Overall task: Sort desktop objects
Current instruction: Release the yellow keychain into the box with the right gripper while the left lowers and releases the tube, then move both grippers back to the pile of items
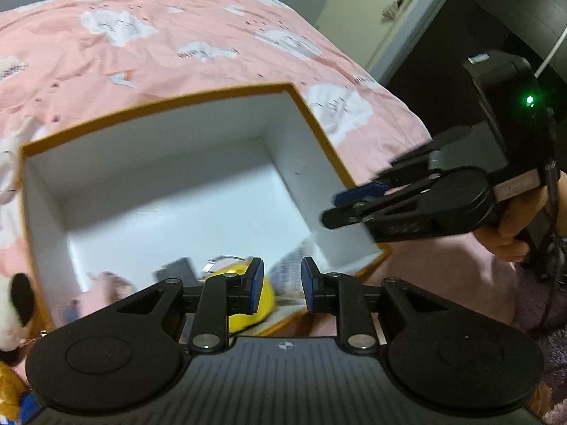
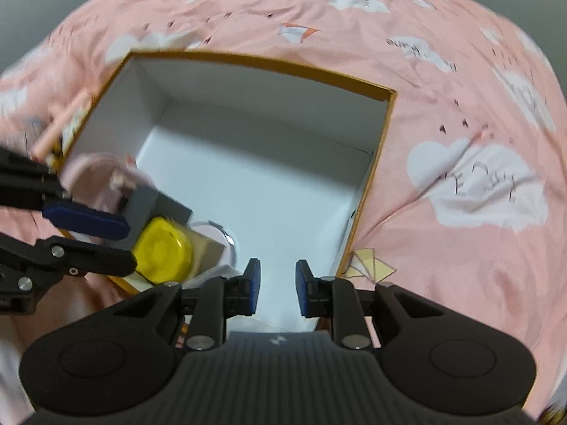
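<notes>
No readable text; scribbled marks on bedsheet [image 2: 478, 177] clouds illegible.

Box [image 1: 24, 177] contents half hidden behind left hand-held gripper [image 1: 281, 285]; pink thing [image 2: 102, 177] too blurred to ID.

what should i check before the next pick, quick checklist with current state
1. Left hand-held gripper empty, pads apart: ok.
2. Right hand-held gripper empty, pads apart: ok.
3. Box open, white floor largely free: ok.
4. Yellow object inside the box near its corner: ok.
5. Grey block settled in the box: cannot tell, blurred.
6. Next item to sort: cannot tell; only a plush toy shows at the frame edge.
</notes>
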`<state>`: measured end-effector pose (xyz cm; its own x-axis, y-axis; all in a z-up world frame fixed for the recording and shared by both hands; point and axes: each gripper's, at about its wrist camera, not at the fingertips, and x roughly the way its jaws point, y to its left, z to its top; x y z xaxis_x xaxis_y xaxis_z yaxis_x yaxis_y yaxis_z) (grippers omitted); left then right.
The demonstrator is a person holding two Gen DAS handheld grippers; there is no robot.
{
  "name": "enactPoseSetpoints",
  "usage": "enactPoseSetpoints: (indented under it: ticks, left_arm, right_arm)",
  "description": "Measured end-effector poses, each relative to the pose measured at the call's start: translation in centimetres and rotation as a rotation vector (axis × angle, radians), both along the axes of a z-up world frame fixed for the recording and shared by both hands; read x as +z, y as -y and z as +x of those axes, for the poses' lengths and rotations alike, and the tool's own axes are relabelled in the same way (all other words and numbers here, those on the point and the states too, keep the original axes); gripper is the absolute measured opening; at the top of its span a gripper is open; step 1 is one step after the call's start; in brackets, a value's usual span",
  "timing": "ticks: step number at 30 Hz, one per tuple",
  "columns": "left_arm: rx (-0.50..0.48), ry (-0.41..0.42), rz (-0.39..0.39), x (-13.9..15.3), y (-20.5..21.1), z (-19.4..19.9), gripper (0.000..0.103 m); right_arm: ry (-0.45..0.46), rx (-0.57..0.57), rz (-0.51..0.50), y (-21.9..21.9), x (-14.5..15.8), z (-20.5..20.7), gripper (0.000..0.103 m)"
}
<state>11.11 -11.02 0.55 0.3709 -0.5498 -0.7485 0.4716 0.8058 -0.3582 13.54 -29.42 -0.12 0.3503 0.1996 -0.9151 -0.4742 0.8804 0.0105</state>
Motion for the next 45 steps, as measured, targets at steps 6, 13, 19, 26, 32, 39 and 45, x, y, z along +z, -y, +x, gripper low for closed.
enactPoseSetpoints:
  ticks: [6, 13, 19, 26, 32, 39, 45]
  left_arm:
    - [0.115, 0.044, 0.023, 0.4, -3.7, -0.2, 0.025]
    - [0.180, 0.036, 0.025, 0.4, -6.4, -0.2, 0.025]
    - [0.195, 0.016, 0.026, -0.2, -7.5, -0.5, 0.025]
    - [0.211, 0.007, 0.025, -0.4, -8.2, -0.7, 0.025]
    - [0.210, 0.023, 0.024, -0.1, -8.3, -1.3, 0.025]
    - [0.219, 0.100, 0.042, 0.9, -8.6, -2.8, 0.025]
    - [0.253, 0.210, 0.078, 2.1, -9.3, -4.4, 0.026]
  right_arm:
    - [-0.104, -0.186, 0.159, 1.3, 0.4, 0.4, 0.038]
    - [-0.187, -0.231, 0.201, 0.2, -0.7, 0.0, 0.040]
    - [-0.235, -0.192, 0.163, -1.0, -2.2, 0.2, 0.024]
    - [-0.236, -0.113, 0.111, -1.8, -2.1, 0.6, 0.015]
    - [-0.207, -0.090, 0.094, -2.2, -1.4, 0.2, 0.023]
    - [-0.017, -0.006, 0.081, -4.0, 2.0, -1.6, 0.033]
    - [0.105, 0.133, 0.121, -7.7, 2.6, -4.0, 0.034]
